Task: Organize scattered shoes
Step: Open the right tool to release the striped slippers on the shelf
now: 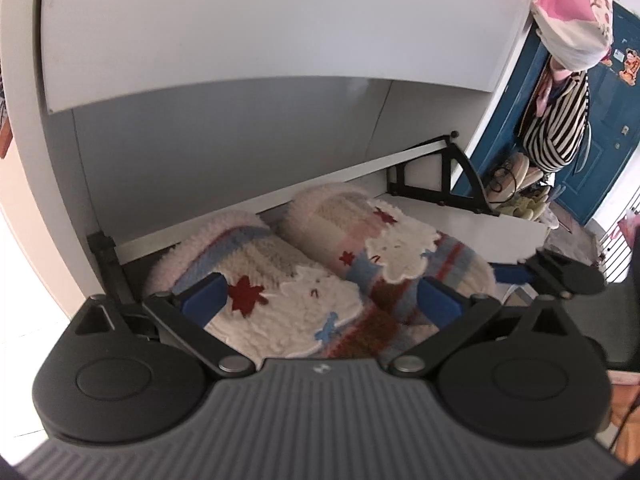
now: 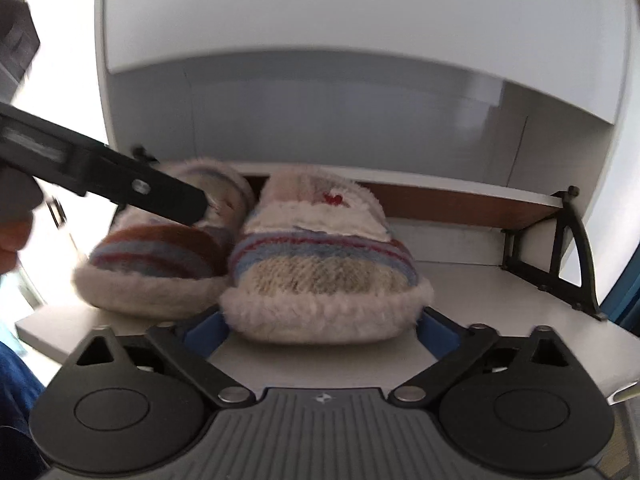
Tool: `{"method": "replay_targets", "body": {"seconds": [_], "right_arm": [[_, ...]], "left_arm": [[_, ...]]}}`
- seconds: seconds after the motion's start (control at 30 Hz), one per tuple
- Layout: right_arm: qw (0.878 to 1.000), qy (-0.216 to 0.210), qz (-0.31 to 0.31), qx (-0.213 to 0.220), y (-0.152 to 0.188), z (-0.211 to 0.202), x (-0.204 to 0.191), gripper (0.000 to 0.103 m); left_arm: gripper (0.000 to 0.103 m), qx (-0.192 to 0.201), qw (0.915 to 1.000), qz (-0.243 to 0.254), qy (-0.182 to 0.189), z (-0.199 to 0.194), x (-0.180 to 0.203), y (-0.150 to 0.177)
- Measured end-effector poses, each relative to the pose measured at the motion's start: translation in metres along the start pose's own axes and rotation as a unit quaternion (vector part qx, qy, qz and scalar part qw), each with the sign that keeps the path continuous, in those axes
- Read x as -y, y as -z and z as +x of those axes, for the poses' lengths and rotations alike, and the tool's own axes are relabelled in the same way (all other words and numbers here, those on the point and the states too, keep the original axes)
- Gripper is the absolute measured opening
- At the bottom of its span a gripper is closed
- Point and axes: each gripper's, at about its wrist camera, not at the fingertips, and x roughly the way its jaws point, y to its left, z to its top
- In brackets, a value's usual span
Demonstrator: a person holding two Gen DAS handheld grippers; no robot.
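Observation:
Two fuzzy striped slippers with white cloud patches and red stars lie side by side in a tilted-out white shoe-cabinet compartment (image 1: 460,216). My left gripper (image 1: 320,300) hovers open over the left slipper (image 1: 272,292), its blue fingers spanning that slipper and the edge of the right slipper (image 1: 384,240). My right gripper (image 2: 320,332) is open, one finger on each side of the right slipper's (image 2: 324,264) heel. The left slipper (image 2: 160,256) lies beside it, under a black finger (image 2: 160,192) of the left gripper. The right gripper's blue finger (image 1: 508,272) shows at the compartment's right edge.
A white cabinet panel (image 1: 280,20) overhangs the compartment. Black hinge brackets (image 2: 560,256) stand at its right end. Right of the cabinet are a blue door (image 1: 600,140), hanging bags (image 1: 556,128) and several shoes on the floor (image 1: 516,192). A hand (image 2: 12,240) is at the left edge.

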Motion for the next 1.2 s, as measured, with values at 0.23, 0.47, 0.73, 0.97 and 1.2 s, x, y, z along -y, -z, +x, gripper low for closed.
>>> {"method": "replay_targets", "body": {"seconds": [0.23,0.47,0.73,0.97,1.2], "right_arm": [[1.0,-0.011,-0.018,0.004,0.005,-0.004,0.002,0.102],[0.999,-0.002,0.021,0.04,0.016,-0.018,0.01,0.101],[0.993,-0.07,-0.008,0.093,0.003,-0.035,-0.034,0.101],[0.991,-0.122,-0.02,0.044,-0.012,0.003,-0.062,0.101],[0.992,-0.121,-0.011,0.024,-0.016,0.006,-0.078,0.099]], "left_arm": [[0.103,0.006,0.9998,-0.01,0.013,-0.007,-0.009,-0.004],[0.103,0.011,0.9998,-0.007,0.013,-0.016,-0.019,-0.003],[0.103,0.017,0.9997,-0.009,0.013,-0.021,-0.025,-0.007],[0.103,0.014,0.9999,-0.005,0.004,-0.019,-0.025,-0.006],[0.103,0.019,0.9995,-0.022,0.01,-0.025,-0.037,-0.009]]}}
